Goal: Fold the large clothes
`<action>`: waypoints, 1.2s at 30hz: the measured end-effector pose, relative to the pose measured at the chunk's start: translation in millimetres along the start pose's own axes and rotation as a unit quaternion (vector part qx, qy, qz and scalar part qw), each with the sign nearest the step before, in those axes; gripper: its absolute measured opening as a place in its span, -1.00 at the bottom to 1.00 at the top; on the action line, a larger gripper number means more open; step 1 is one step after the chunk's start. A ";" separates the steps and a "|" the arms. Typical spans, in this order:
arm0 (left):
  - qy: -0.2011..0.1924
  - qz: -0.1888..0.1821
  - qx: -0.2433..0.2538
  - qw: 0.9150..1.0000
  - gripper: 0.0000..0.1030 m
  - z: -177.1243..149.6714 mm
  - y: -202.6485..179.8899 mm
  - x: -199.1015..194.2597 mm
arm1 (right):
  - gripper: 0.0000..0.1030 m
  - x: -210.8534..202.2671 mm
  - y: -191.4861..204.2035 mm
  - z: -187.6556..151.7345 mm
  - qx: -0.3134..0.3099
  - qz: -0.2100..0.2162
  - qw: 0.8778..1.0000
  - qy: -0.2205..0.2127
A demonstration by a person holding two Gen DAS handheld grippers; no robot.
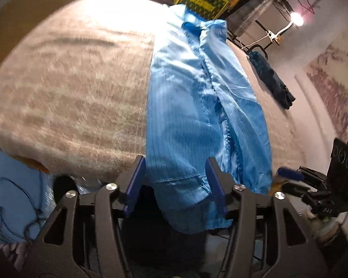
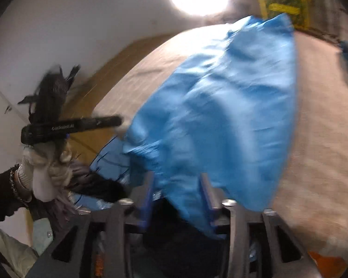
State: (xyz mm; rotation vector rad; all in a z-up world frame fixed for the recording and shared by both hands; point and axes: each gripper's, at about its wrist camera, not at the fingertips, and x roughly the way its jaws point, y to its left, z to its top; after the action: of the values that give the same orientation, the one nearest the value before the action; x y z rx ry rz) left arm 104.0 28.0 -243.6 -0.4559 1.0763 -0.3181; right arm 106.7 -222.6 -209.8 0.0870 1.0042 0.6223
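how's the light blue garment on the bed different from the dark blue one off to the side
The light blue garment is pale and shiny; the dark blue one is deep navy. The light one lies stretched along the beige blanket, its hem overhanging between the left gripper fingers; the dark one sits bunched and apart. Both are cloth.

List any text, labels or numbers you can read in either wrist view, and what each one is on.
"DAS": white letters on the right gripper, seen in the left wrist view; the reading is uncertain.
White lettering on the left gripper's black side bar: too blurred to read.
Print on the yellow-and-green box: too small and blurred to read.
Blue garment: no text visible.
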 end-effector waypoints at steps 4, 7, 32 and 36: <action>0.039 -0.030 -0.045 0.998 0.09 5.2 18.3 16.3 | 0.21 -20.5 -45.9 -6.8 0.059 -0.040 0.997 -0.003; 0.059 -0.052 -0.069 0.994 0.09 2.5 24.4 28.2 | 0.21 -15.1 -76.0 -8.5 0.109 -0.024 0.994 0.013; 0.054 0.043 0.083 0.994 -0.85 -6.5 -24.9 40.2 | -0.53 41.3 -84.5 -9.4 0.170 0.122 0.977 0.051; 0.045 0.049 0.100 0.993 -0.94 -6.9 -29.2 38.1 | -0.86 41.8 -80.9 -10.9 0.163 0.110 0.979 0.050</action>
State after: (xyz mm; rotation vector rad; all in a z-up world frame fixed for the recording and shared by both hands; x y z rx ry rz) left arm 113.8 -16.2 -260.9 -0.2107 1.1368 -0.3585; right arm 150.0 -269.6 -275.6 0.4659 1.1986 0.6630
